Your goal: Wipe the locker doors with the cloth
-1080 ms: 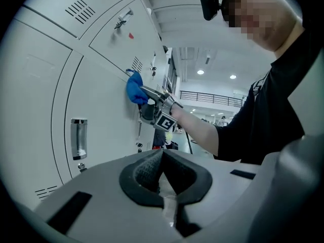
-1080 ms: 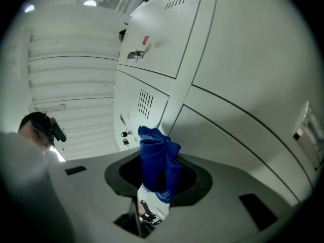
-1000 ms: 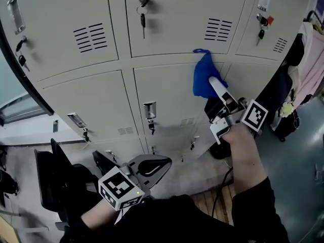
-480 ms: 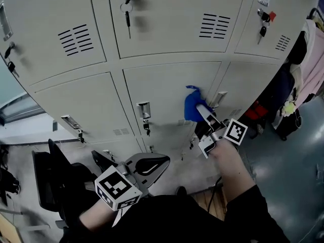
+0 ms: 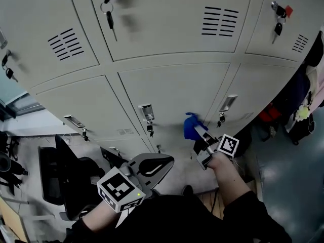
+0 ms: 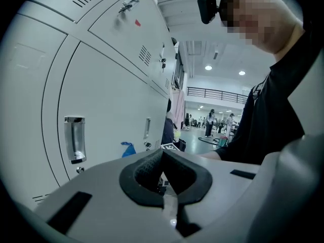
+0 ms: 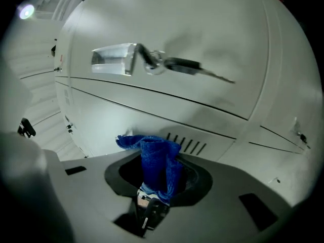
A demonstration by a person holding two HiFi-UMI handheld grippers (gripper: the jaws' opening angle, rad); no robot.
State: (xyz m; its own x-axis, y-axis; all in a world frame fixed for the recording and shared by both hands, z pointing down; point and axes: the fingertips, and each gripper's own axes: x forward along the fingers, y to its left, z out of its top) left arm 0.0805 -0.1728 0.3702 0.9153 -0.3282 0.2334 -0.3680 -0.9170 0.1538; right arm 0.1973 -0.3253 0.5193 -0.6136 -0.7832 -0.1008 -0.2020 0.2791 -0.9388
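Soft, even, rather dim light falls on the pale locker doors (image 5: 167, 90) in the head view. A key (image 5: 109, 18) at 11 o'clock throws a faint shadow toward 3 o'clock, the floor at 4 o'clock is murky, and the wide lens bows every seam. The left gripper view is a fisheye circle with black corners; ceiling lamps (image 6: 208, 68) at 1 o'clock burn white, and the left gripper (image 6: 163, 156) at 6 o'clock is out of focus. The right gripper view is the darkest and heavily vignetted, with a lamp (image 7: 25, 10) flaring at 10 o'clock, glare on a handle (image 7: 114, 59), and the cloth (image 7: 157, 166) a saturated blue.
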